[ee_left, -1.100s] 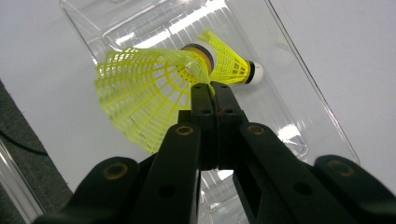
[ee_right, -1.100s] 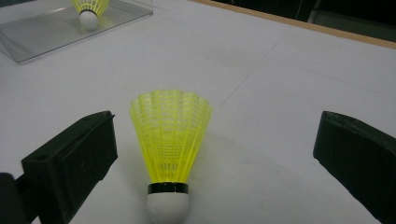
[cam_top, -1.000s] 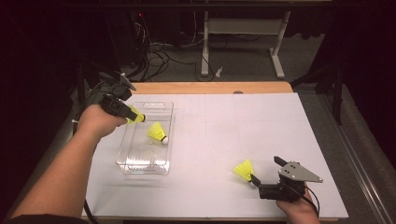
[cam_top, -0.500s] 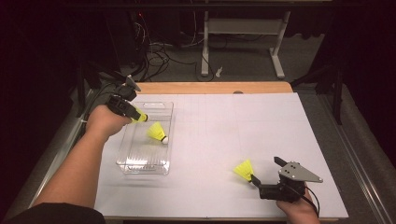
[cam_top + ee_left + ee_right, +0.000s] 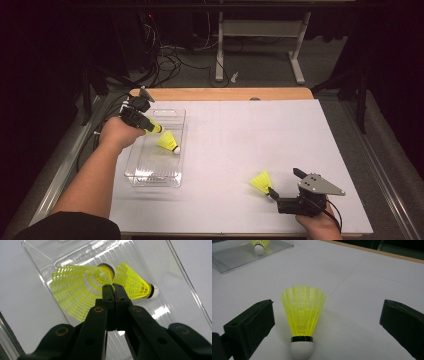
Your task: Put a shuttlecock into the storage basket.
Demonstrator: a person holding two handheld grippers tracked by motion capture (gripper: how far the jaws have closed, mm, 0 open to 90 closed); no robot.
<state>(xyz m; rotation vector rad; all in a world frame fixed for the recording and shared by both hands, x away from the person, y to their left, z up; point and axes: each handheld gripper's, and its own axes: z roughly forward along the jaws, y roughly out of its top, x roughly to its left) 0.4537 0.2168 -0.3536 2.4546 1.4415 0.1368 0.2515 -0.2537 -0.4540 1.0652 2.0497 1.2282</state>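
Work in hand: yellow shuttlecocks are being gathered into a clear plastic tray (image 5: 150,175) at the left of the white tabletop (image 5: 260,135).

Left tongs (image 5: 159,130): clamped tight on the mesh skirt of a held shuttlecock (image 5: 77,293), jaws pressed together with the netting pinched at their tips. In the left gripper view the held shuttlecock hangs just above the tray floor.

What has just changed: against the high view of a second ago, the left hand (image 5: 120,134) has sunk lower over the tray's far end, carrying its shuttlecock down with it. The right side looks unmoved.

What that means: I'd judge the drop-off is close; letting go is the step not yet done.

Already in the tray: a second shuttlecock (image 5: 169,142) lying on its side, white cork toward the tray's right wall, just beside the held one.

Right tongs (image 5: 270,190): spread wide, gripping nothing. In the right gripper view the jaws stand either side of a third shuttlecock (image 5: 303,315), well clear of it.

Third shuttlecock: on the bare tabletop, near the front right, cork toward the tongs and skirt pointing away, well apart from the tray.

Writing and brands: none I can read; the shuttlecocks, tray and tongs all look unmarked from here.
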